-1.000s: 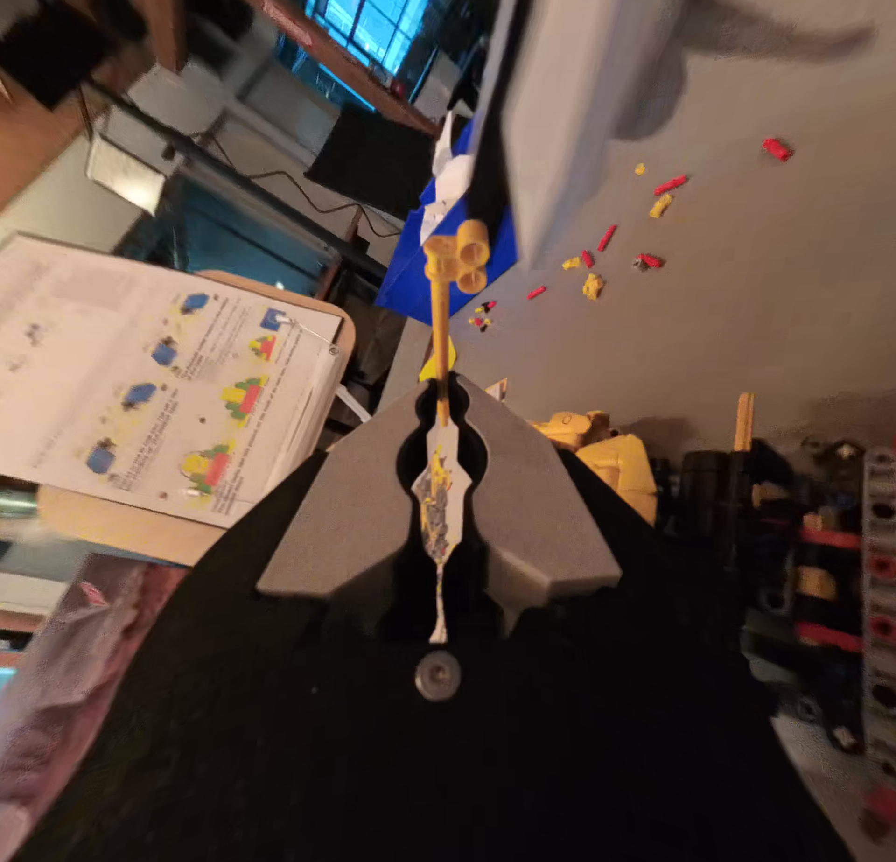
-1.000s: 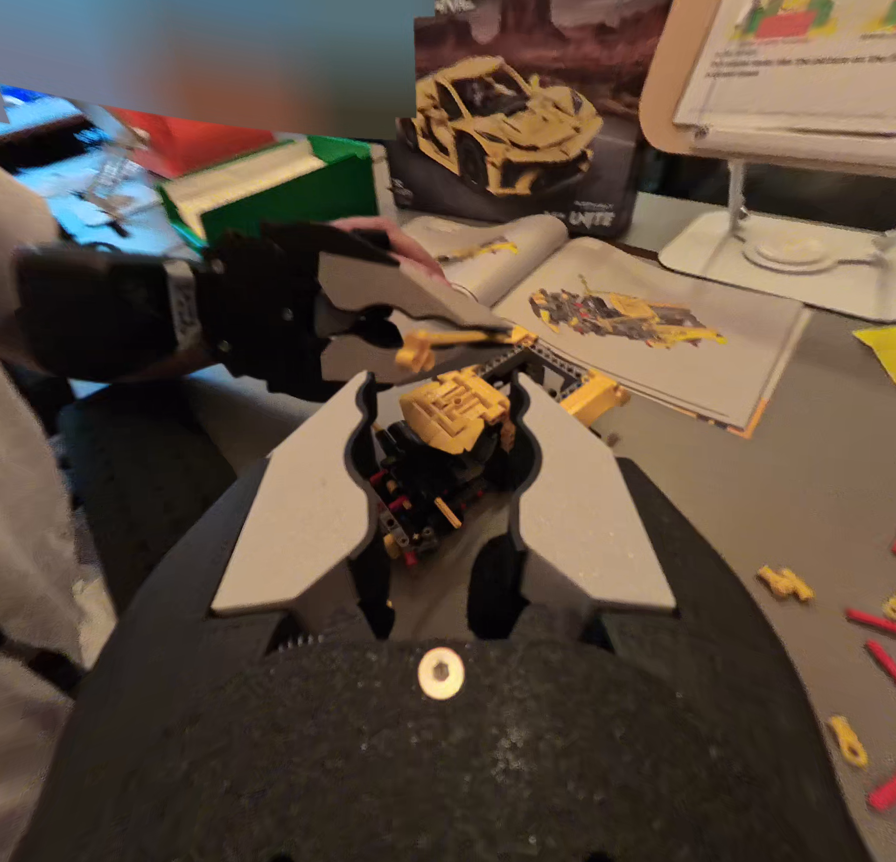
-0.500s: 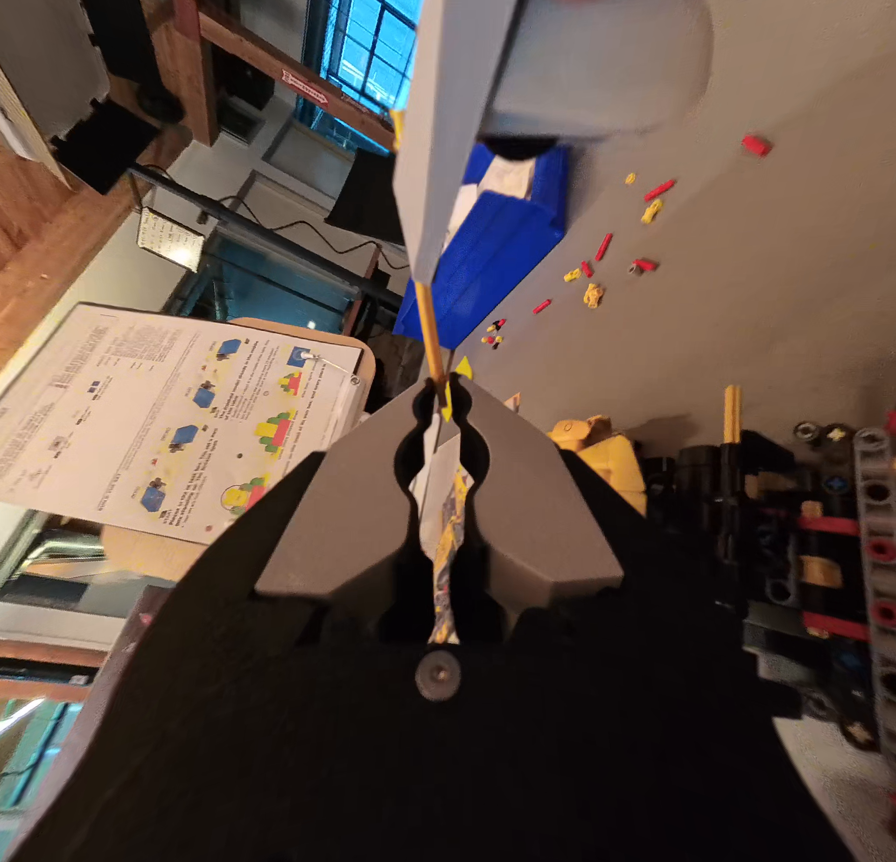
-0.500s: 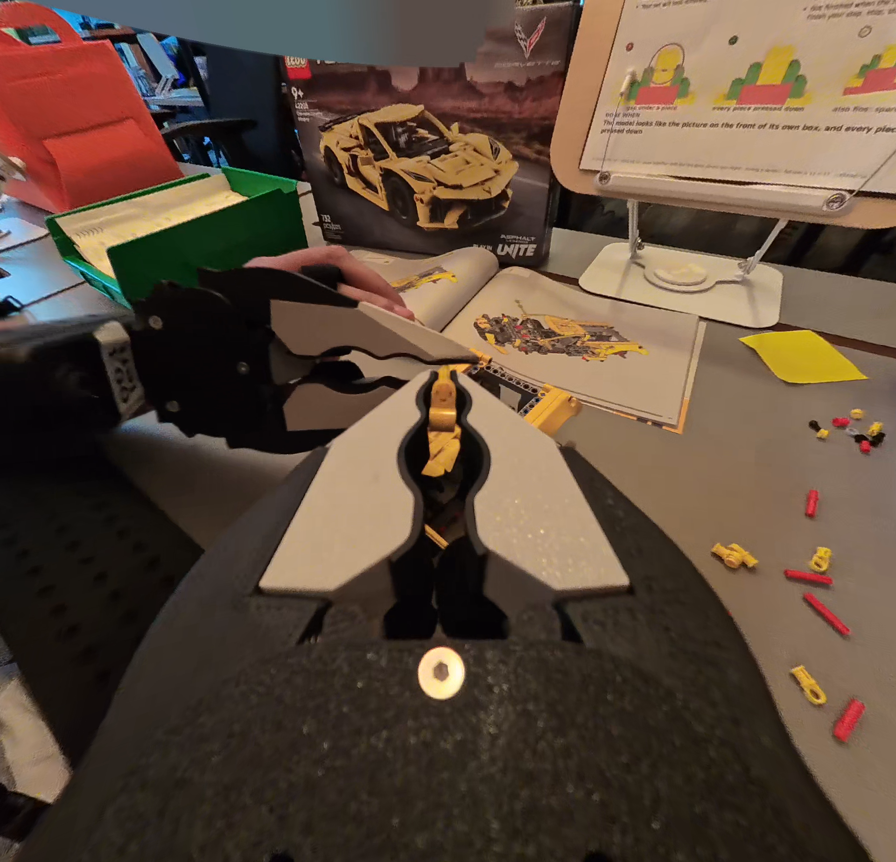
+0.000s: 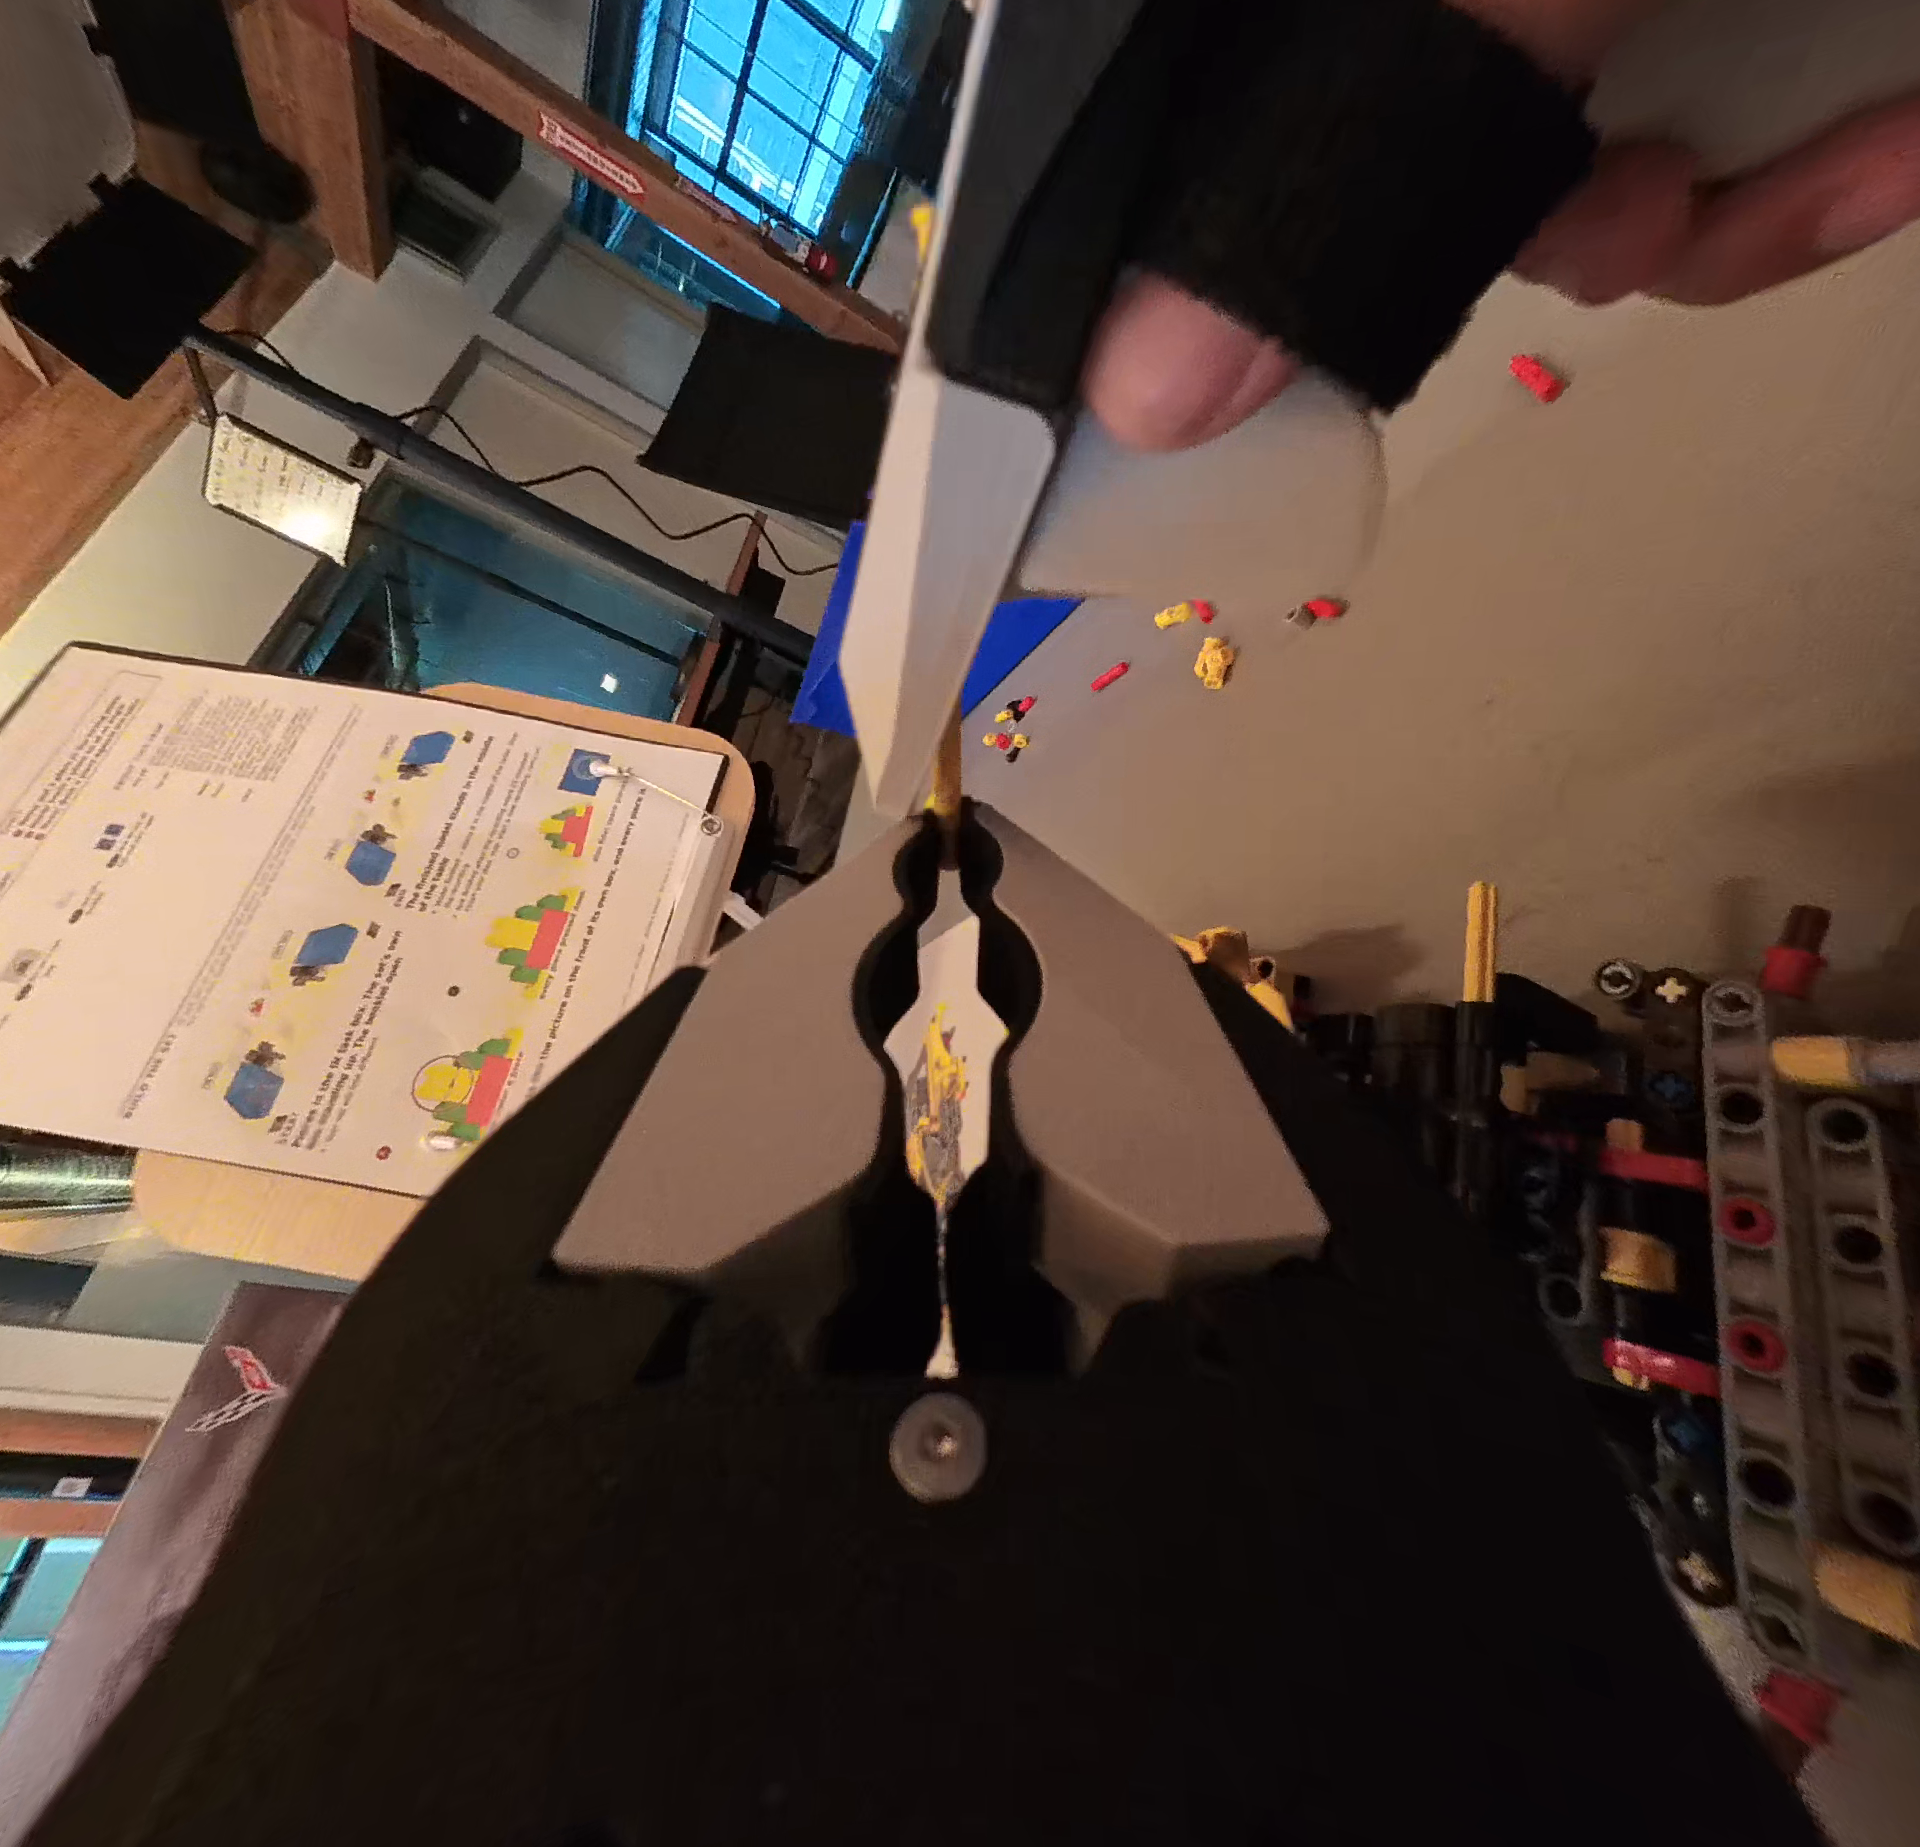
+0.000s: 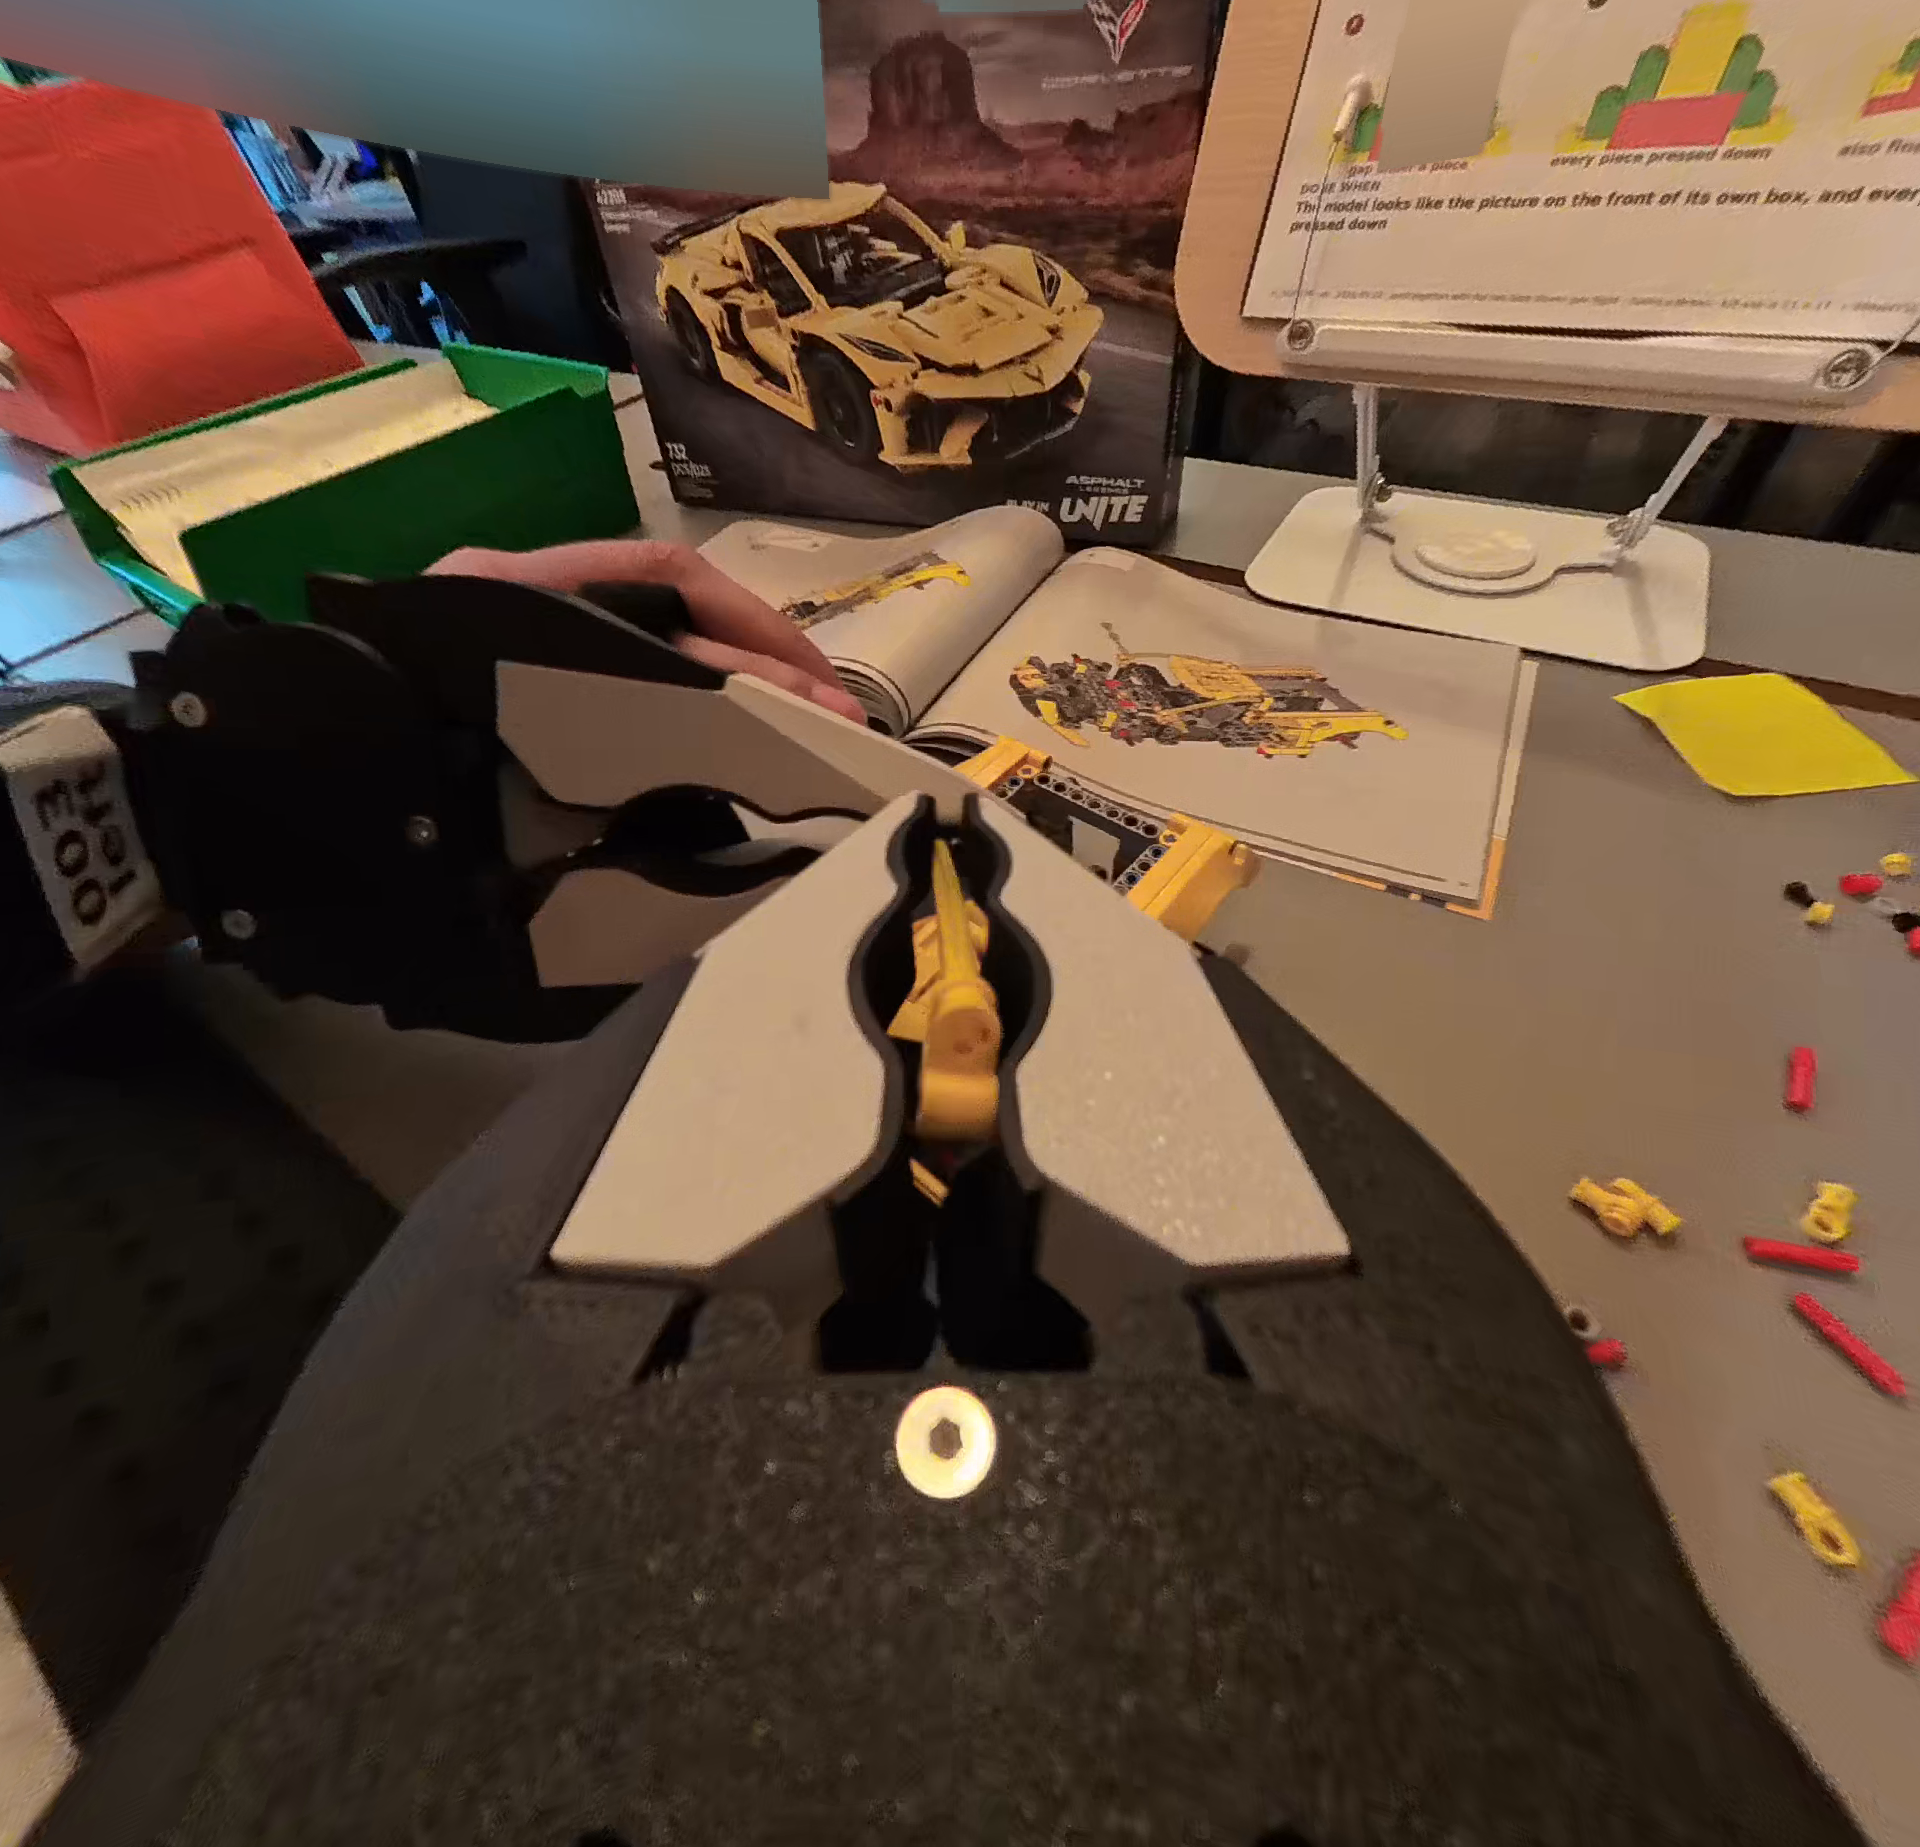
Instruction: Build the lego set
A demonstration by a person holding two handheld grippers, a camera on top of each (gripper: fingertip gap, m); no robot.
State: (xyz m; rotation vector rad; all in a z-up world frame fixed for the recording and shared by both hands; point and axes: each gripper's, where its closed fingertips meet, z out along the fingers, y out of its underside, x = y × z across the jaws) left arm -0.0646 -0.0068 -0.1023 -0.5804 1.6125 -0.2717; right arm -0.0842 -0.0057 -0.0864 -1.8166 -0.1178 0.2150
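My left gripper point(image 5: 945, 829) is shut on the end of a thin yellow axle point(image 5: 948, 774). My right gripper point(image 6: 943, 823) is shut around the same yellow axle point(image 6: 954, 914). The yellow connector point(image 6: 958, 1054) on its end sits in the hollow between the right fingers. The two grippers meet tip to tip. The left gripper point(image 6: 862, 771) comes in from the left in the right wrist view. The right gripper's fingers point(image 5: 925, 592) come down from above in the left wrist view. The partly built black, grey and yellow model point(image 5: 1756, 1226) lies on the table, and part of it point(image 6: 1184, 862) shows behind the right fingertips.
Loose red and yellow pieces point(image 6: 1808, 1257) lie scattered on the grey table at the right. An open instruction booklet point(image 6: 1278, 644), the set box point(image 6: 914, 322), a green bin point(image 6: 416, 488), a sheet on a stand point(image 6: 1486, 571) and a yellow paper point(image 6: 1756, 737) are behind. Both grippers' tips are close together, under 4 cm apart.
My right gripper went from open around the model to shut on the axle that my left gripper holds. It has slid along the axle, so the connector now sits deeper between its fingers.
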